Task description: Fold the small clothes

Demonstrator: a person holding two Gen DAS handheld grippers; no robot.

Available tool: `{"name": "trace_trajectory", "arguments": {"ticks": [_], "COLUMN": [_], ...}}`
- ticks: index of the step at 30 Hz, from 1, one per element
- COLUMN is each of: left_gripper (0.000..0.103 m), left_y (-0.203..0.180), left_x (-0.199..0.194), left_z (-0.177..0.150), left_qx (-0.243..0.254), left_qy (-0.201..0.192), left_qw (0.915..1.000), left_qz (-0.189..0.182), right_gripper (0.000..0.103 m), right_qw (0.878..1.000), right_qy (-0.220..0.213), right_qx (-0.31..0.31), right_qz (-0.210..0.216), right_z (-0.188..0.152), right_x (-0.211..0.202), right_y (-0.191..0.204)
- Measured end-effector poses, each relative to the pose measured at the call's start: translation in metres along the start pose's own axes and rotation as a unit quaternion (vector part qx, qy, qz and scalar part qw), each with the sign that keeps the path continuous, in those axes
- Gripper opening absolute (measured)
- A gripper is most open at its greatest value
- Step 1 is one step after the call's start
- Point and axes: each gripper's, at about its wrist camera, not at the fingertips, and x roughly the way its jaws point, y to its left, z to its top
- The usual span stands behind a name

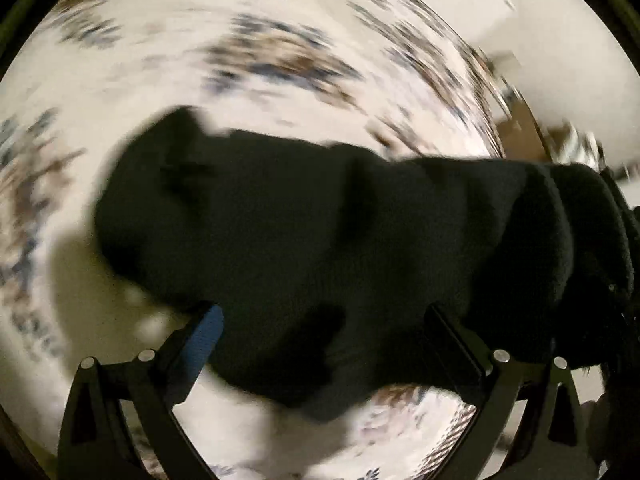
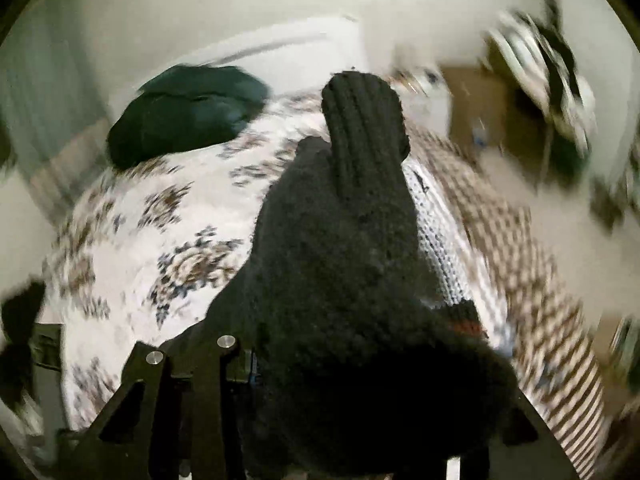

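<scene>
Over floral bedspread (image 2: 132, 240), black sock (image 2: 340, 260) in right gripper (image 2: 340, 380), no legible writing

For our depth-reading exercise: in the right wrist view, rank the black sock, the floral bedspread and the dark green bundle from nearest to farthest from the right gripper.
1. Black sock: in the right gripper's fingers, centre.
2. Floral bedspread: beneath the sock, spreading left.
3. Dark green bundle: at the bedspread's far end, upper left.

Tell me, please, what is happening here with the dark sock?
A person with a handheld gripper in each hand is handling a black sock above a floral bedspread. The right gripper is clamped on it. The left gripper is open, with the sock in front of its fingers.
</scene>
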Motion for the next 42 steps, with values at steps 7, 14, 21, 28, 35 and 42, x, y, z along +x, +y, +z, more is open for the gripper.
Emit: {"name": "trace_trajectory", "arguments": {"ticks": [7, 14, 21, 28, 35, 42], "left_gripper": [0.103, 0.103, 0.103, 0.103, 0.103, 0.103], "left_y": [0.096, 0.155, 0.192, 0.192, 0.141, 0.059], "left_x": [-0.062, -0.111, -0.149, -0.150, -0.141, -0.087], "left_z": [0.014, 0.036, 0.055, 0.069, 0.100, 0.127], "left_qx": [-0.087, -0.131, -0.143, -0.140, -0.070, 0.071], "left_qy": [-0.054, -0.111, -0.147, -0.148, -0.131, -0.015], "left_qw": [0.9942, 0.9845, 0.9771, 0.9780, 0.9887, 0.9973], "left_qz": [0.034, 0.038, 0.058, 0.045, 0.019, -0.013], "right_gripper": [0.043, 0.044, 0.044, 0.045, 0.081, 0.098], "right_qw": [0.969, 0.928, 0.882, 0.833, 0.808, 0.799], "right_qy": [-0.040, -0.031, 0.003, 0.002, -0.006, 0.104], "right_qx": [-0.241, -0.372, -0.470, -0.553, -0.588, -0.586], "right_qz": [-0.022, 0.006, 0.016, 0.009, 0.015, 0.087], "right_z": [-0.012, -0.073, -0.139, -0.197, -0.209, -0.208], "right_x": [-0.029, -0.007, 0.053, 0.078, 0.067, 0.038], "right_y": [0.168, 0.289, 0.359, 0.377, 0.374, 0.345]}}
